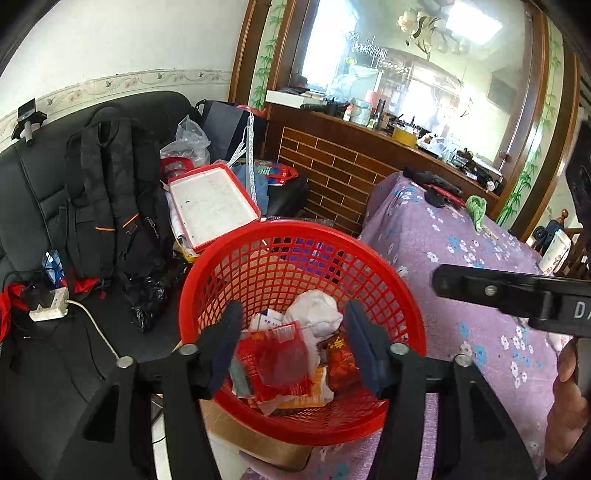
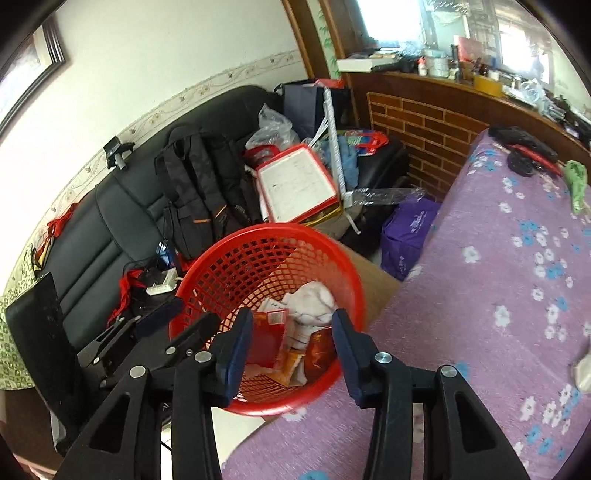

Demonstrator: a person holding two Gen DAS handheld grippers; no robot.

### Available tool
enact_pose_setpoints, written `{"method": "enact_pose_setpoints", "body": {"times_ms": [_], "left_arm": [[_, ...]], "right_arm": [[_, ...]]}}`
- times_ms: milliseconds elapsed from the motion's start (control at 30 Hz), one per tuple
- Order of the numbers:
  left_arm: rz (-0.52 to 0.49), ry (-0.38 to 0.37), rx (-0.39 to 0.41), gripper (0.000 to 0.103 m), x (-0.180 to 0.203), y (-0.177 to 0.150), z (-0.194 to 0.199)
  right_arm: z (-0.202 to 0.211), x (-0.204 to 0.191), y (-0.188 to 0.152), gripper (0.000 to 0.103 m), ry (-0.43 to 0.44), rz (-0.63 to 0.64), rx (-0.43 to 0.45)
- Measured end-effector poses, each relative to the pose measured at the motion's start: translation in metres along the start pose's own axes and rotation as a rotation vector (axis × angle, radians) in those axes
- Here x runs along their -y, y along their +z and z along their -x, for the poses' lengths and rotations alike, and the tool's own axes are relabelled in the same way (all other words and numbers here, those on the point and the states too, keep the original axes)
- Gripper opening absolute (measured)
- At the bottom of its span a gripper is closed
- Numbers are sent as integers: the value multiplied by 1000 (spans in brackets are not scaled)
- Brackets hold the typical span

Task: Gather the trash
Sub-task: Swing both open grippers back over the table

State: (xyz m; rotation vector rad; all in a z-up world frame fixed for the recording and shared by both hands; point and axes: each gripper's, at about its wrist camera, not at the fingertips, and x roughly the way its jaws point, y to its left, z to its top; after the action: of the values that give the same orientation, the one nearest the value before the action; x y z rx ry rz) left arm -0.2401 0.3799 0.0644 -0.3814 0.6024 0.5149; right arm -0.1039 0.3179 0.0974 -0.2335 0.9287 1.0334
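One red mesh basket (image 1: 388, 273) sits at center. Inside it lie one white crumpled tissue (image 1: 314, 312) toward 12 o'clock, one clear red wrapper (image 1: 275, 360) at 6, and one dark red packet (image 1: 341, 360) at 4. One black backpack (image 1: 110, 192) stands at 10 o'clock.

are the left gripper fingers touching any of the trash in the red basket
Apart. Left wrist view: the open left gripper hangs over the red basket, fingers empty, trash lying below.

Bright daylight from blown-out windows (image 1: 474, 20); fisheye-bent edges; basket rim (image 2: 354, 280) motion-blurred.
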Motion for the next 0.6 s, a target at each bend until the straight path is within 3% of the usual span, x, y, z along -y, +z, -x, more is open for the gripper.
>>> {"method": "enact_pose_setpoints", "body": {"times_ms": [200,333,600], "left_arm": [[-26,-42,39,69,21,2,20],[-91,-76,58,74,56,-1,37],[-225,-202,1,77,140,-19,44]], "right_arm": [[49,26,-25,53,-61,-20,50],[89,59,-55,53,-106,-67,73],[181,151,-130,54,-251,-228,132]]}}
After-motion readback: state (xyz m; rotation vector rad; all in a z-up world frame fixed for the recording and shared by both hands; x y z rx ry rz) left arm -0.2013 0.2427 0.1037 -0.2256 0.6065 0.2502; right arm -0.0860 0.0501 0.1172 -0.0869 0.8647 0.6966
